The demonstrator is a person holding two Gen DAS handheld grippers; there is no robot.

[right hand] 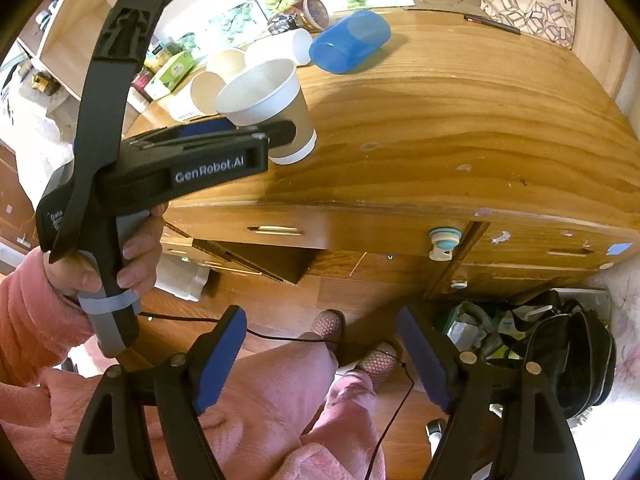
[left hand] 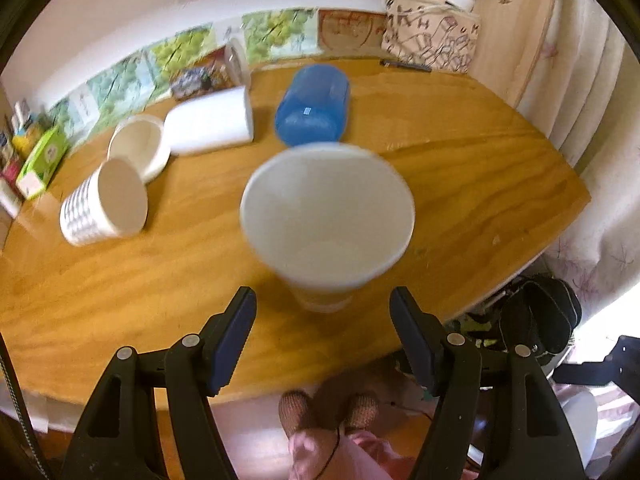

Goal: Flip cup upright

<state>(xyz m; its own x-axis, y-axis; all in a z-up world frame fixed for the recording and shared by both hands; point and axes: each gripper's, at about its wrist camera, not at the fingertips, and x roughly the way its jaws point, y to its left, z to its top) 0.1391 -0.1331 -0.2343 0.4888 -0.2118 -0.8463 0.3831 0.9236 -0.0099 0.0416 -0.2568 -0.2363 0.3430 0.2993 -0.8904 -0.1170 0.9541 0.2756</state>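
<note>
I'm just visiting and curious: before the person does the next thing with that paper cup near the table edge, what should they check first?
1. Paper cup mouth-up on the table: ok.
2. Left gripper fingers apart: ok; whether they touch the cup, cannot tell.
3. Right gripper open, empty, off the table: ok.
4. Cup base clear of the near table edge: ok in the right wrist view.
5. Other cups righted: not ok; the blue cup and a ribbed white cup lie on their sides.

The left tongs (left hand: 323, 322) are held with jaws spread wide, nothing gripped between them. The right tongs (right hand: 322, 354) are likewise parted and empty. The left handle is grasped by the left hand (right hand: 120, 256).
</note>
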